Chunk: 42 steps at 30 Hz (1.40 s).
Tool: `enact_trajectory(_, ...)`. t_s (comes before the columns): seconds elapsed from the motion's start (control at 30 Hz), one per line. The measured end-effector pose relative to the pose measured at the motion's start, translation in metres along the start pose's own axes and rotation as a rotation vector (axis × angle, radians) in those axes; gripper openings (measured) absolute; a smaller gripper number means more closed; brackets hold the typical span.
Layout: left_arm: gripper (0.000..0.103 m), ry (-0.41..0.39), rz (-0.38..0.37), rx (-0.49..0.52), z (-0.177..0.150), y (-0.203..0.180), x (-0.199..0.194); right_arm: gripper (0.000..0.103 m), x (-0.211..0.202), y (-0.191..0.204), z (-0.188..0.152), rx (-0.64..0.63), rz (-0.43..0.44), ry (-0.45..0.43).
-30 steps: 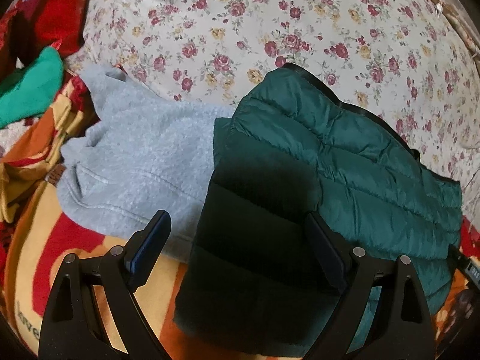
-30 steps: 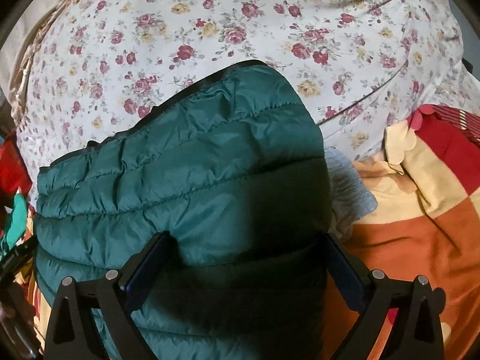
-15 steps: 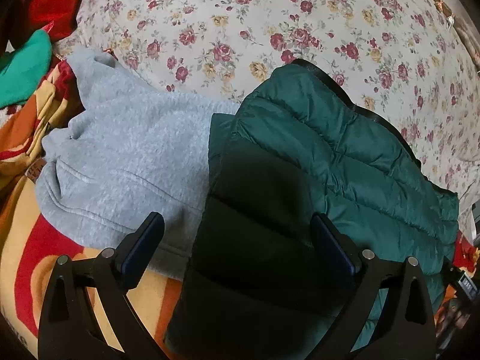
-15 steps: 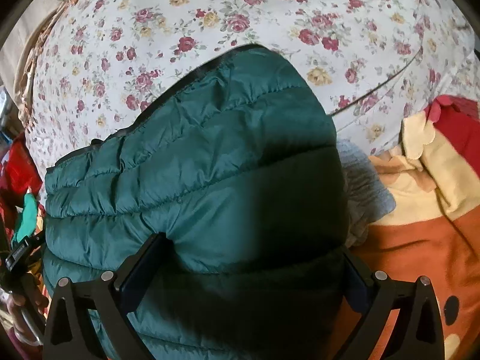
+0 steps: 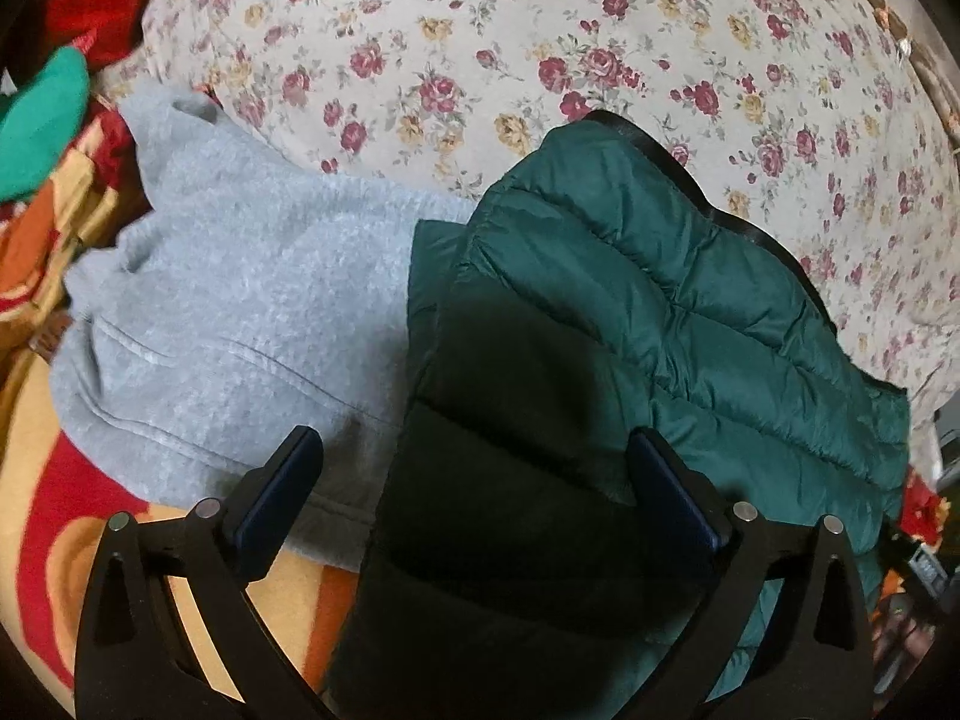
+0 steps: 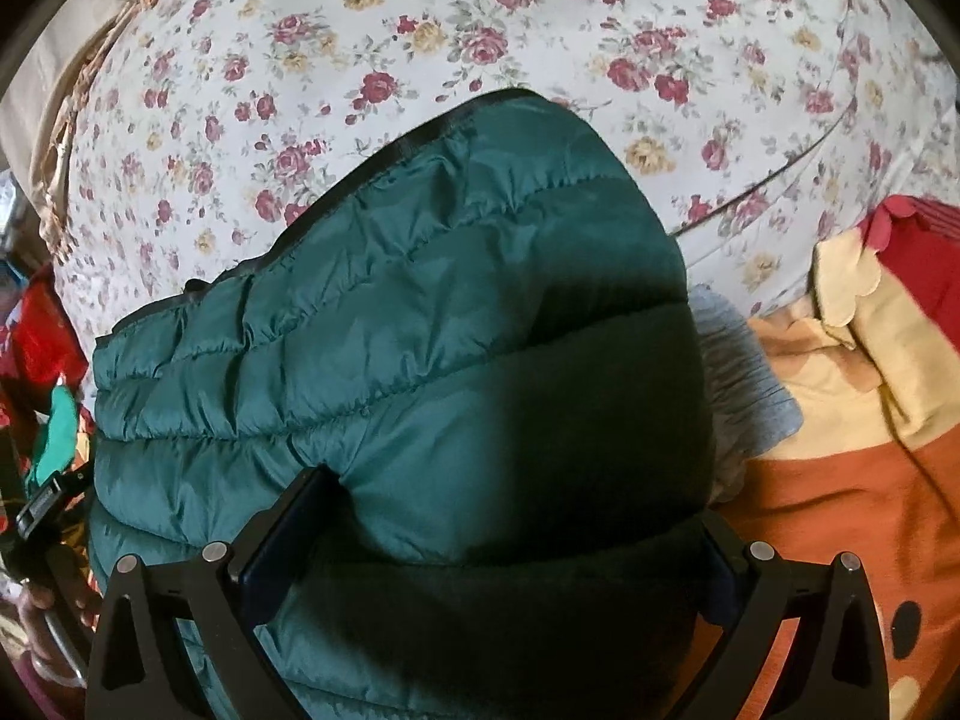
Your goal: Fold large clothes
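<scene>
The green quilted jacket (image 5: 690, 324) lies folded into a puffy bundle on the bed, its far edge against the flowered quilt (image 5: 540, 30) and its left edge overlapping a grey fleece garment (image 5: 240, 300) that lies flat beside it. Both rest on an orange, red and yellow blanket (image 6: 840, 480).

The left hand-held gripper (image 5: 474, 492) hangs above the near left edge of the jacket with its jaws released and spread wide; the jacket edge and a strip of the fleece show between them, but neither pad presses on anything. The right hand-held gripper (image 6: 498, 534) hovers over the near right part of the jacket, also released: the padded cloth bulges up between the wide jaws, and I cannot tell whether the pads brush it, though nothing looks pinched.

Judging from this, the risk lies in the jacket itself. The slick, springy filling could push the fold back open now that nothing holds it. If the left hand-held gripper closes where it hangs, it may catch the fleece together with the jacket edge and drag both. A grip on only the top layer would peel the fold apart rather than move the bundle
</scene>
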<state>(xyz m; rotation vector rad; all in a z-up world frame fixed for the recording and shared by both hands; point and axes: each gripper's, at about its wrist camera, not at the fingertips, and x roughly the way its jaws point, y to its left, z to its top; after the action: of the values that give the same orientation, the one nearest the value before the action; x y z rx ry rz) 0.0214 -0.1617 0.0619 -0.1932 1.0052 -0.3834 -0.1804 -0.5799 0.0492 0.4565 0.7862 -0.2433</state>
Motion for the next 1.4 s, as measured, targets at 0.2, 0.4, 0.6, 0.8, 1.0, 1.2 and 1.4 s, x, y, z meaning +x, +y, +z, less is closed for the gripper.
enact_trajectory(0.2, 0.102, 0.076, -0.128, -0.093, 0.005, 0.017, 0.016, 0.103, 0.007, -0.008, 0.000, 0.009, 0.064, 0.016)
enact_trajectory(0.4, 0.103, 0.156, -0.260, -0.189, 0.005, 0.026, 0.039, 0.103, 0.022, -0.015, 0.004, 0.041, 0.141, 0.051)
enact_trajectory(0.6, 0.082, 0.164, -0.323, -0.201, 0.003, 0.023, 0.040, 0.094, 0.021, -0.011, 0.001, 0.049, 0.175, 0.045)
enact_trajectory(0.8, 0.049, 0.116, -0.343, -0.128, -0.001, 0.014, 0.014, 0.053, -0.006, 0.003, -0.002, 0.002, 0.207, 0.022)
enact_trajectory(1.0, 0.038, 0.113, -0.377, -0.114, -0.006, 0.011, -0.025, 0.042, -0.048, 0.019, -0.006, -0.033, 0.284, -0.001)
enact_trajectory(1.2, 0.037, 0.112, -0.412, -0.054, -0.030, 0.021, -0.089, 0.041, -0.091, 0.035, -0.029, -0.077, 0.352, 0.018)
enact_trajectory(1.4, 0.037, 0.164, -0.370, -0.056, -0.066, 0.048, -0.124, 0.041, -0.104, 0.045, -0.070, -0.102, 0.388, 0.101)
